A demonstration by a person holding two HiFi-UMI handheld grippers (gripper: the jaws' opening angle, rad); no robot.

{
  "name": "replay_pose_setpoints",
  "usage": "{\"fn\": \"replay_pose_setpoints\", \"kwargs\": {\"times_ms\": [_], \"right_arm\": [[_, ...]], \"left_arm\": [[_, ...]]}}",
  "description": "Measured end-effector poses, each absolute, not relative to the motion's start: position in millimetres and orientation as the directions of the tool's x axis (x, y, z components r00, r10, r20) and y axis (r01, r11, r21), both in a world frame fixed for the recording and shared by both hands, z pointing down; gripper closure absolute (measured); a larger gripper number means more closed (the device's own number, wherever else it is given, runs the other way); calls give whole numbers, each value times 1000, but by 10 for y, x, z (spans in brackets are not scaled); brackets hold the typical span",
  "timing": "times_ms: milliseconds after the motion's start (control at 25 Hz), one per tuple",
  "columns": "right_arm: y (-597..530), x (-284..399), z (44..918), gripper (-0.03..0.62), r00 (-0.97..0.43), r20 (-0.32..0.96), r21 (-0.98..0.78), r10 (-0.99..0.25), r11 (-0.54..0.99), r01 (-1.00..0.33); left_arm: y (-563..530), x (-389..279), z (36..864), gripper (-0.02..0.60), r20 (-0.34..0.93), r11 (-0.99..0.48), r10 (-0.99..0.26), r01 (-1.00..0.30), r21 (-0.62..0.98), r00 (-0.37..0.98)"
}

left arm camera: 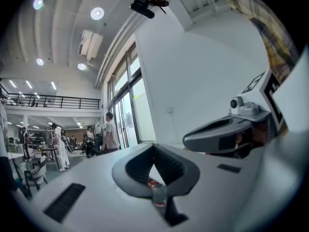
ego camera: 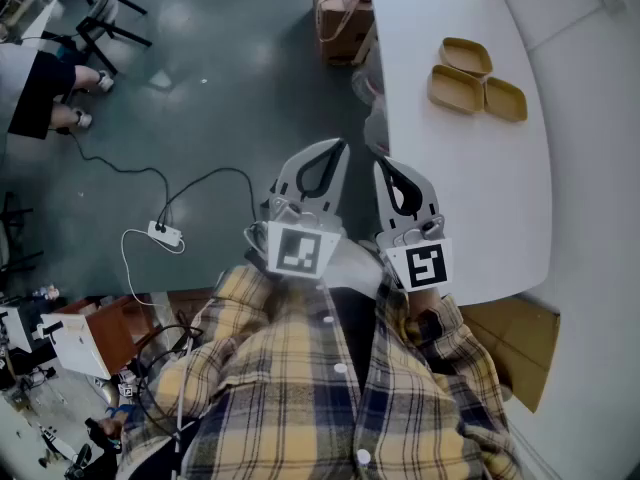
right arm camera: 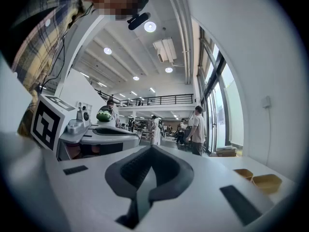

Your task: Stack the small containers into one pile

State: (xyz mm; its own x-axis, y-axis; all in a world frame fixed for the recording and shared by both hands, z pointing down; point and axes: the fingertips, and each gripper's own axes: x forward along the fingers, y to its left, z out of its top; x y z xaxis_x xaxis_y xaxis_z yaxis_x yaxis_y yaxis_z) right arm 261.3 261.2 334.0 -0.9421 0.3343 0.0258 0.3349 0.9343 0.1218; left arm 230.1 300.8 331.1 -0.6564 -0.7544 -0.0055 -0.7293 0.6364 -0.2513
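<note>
Yellow-navy plaid shirt, white buttons; grey hand-held grippers, black-white marker cubes.

**Setting:** large open-plan lab or workshop hall.

**Overhead:** high white ceiling with round recessed lights and a ceiling air unit.

**Structure:** a railed mezzanine runs across the far end. Full-height windows line one wall.

**Occupants:** several standing people among workstations in the distance.

**Floor****:** grey-green and smooth, carrying a white power strip with trailing cables.

**Furnishings:**
- white table
- black chair
- cardboard boxes beside the table
- a cluttered corner of equipment and wiring
</note>
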Motion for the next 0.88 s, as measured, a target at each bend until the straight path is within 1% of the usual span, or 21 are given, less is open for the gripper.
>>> {"fn": "replay_pose_setpoints", "kwargs": {"times_ms": [520, 880], "right_arm": [[2666, 2579, 3419, 579, -936, 0, 99, 351, 932, 349], [2813, 2683, 3391, 579, -945, 1, 97, 328, 940, 327]], "left_arm": [[3070, 2276, 3436, 563, 2, 649, -742, -720, -245, -670], [3234, 2380, 3380, 563, -10, 640, -754, -729, -243, -657]]}}
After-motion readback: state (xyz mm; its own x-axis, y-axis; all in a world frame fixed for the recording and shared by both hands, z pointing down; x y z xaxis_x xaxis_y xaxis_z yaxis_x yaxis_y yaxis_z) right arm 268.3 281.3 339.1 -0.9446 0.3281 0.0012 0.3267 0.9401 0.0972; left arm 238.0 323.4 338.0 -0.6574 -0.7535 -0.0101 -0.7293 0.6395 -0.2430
